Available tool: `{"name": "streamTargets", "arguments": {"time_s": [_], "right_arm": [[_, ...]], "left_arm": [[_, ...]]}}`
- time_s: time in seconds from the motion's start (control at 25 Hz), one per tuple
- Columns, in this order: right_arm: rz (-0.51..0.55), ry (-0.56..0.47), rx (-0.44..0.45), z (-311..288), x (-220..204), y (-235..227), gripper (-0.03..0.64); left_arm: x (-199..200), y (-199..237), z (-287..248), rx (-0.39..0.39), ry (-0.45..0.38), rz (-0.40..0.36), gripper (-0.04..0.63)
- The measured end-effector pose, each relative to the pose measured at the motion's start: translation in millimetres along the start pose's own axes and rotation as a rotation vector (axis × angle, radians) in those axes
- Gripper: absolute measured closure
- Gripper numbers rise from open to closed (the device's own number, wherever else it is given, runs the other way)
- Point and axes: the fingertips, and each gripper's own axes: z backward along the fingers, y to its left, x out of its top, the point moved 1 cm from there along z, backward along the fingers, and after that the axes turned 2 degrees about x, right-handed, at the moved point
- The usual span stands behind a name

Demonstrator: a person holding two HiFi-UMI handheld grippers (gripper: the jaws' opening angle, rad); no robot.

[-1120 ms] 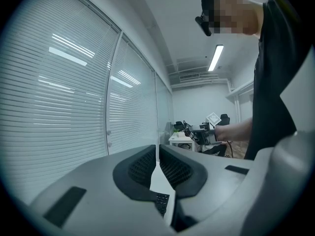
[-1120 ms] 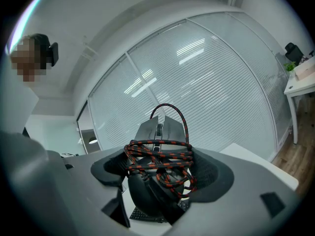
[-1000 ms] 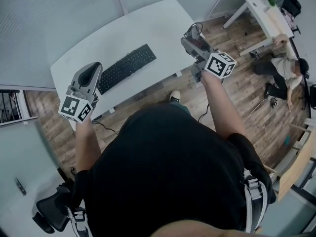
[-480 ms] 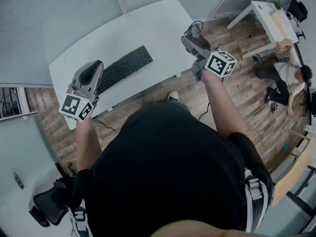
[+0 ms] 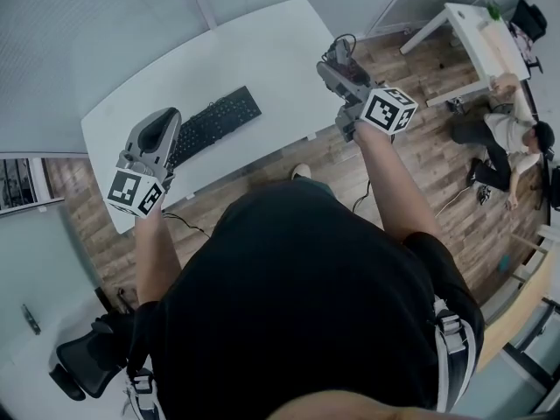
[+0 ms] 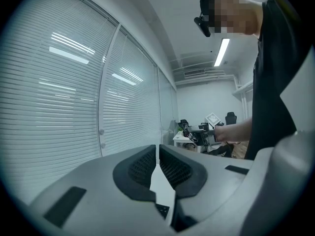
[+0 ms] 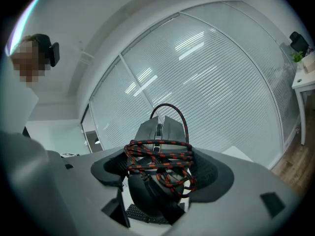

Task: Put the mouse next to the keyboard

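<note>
A black keyboard [image 5: 213, 122] lies slanted on the white desk [image 5: 262, 51]. My right gripper [image 5: 336, 62] is held in the air over the desk's right edge, shut on a dark mouse [image 7: 157, 156] with a red-and-black braided cable [image 7: 162, 167] wound round it; the same mouse [image 5: 341, 57] shows small at the jaw tips in the head view. My left gripper [image 5: 160, 131] hovers at the keyboard's left end. In the left gripper view its pads [image 6: 142, 166] touch, so the left gripper [image 6: 158, 163] is shut and holds nothing. A corner of the keyboard [image 7: 140, 215] peeks below the mouse.
Window blinds [image 6: 64, 92] run along the far side of the desk. A second white table [image 5: 477, 29] stands at the right on the wood floor, with a person [image 5: 499, 129] lying beside it. A black office chair [image 5: 83, 370] is behind my left side.
Desk and keyboard have slid slightly left and up in the head view as my head shifted. Both grippers keep about the same pose; the mouse stays held.
</note>
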Motion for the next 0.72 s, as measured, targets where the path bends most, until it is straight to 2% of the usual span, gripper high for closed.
{"name": "streamTargets", "arguments": {"time_s": [0.72], "right_arm": [[-0.028, 0.016, 0.040, -1, 13, -46, 0.218]], "left_arm": [[-1, -14, -46, 0.031, 0.013, 0.014, 0.555]]}}
